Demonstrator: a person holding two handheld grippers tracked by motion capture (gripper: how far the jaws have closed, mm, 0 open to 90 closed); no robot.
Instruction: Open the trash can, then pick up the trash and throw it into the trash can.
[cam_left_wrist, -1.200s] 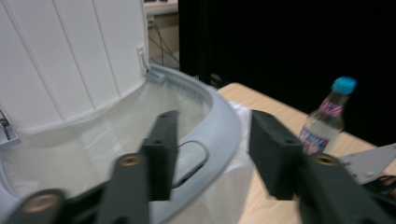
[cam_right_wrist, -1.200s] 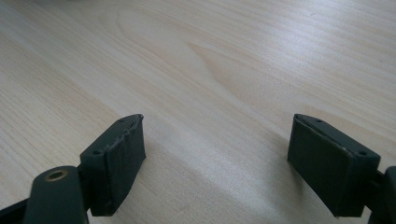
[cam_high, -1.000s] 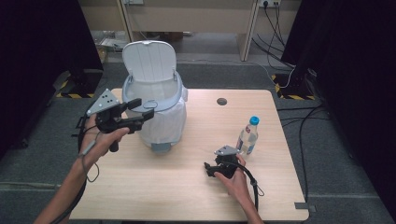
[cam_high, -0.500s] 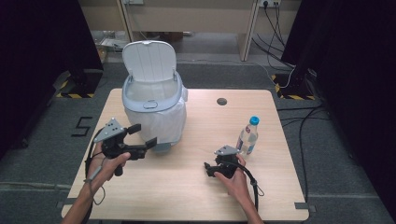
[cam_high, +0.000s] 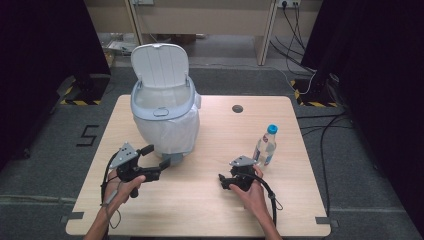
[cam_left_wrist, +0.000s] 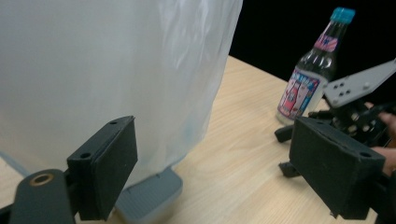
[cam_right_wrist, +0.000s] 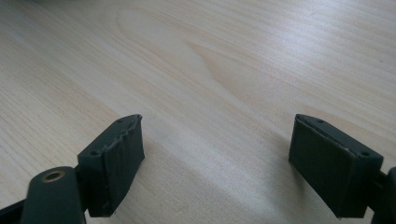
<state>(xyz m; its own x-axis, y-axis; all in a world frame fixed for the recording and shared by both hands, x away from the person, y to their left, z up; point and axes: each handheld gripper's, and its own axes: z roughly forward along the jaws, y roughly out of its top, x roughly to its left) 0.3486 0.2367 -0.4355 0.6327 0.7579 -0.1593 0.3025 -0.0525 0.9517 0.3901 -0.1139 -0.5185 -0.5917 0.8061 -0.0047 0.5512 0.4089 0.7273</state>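
bin (cam_left_wrist: 93, 70): top and left side cut off by edge in left gripper view | pedal (cam_left_wrist: 149, 196) at foot of bin: partly hidden behind near jaw | bottle (cam_left_wrist: 308, 70) right of bin: label print too blurred to read, base hidden behind the right gripper (cam_left_wrist: 359, 107)

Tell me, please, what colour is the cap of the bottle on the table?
The cap of the bottle is light blue, clearest in the left gripper view.

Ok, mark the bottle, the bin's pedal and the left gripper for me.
bottle (cam_high: 265, 148), high view, on its labelled body.
bin's pedal (cam_left_wrist: 150, 195), left gripper view, on the grey foot plate at the bin's base.
left gripper (cam_high: 156, 156), high view, midway between its open fingertips.
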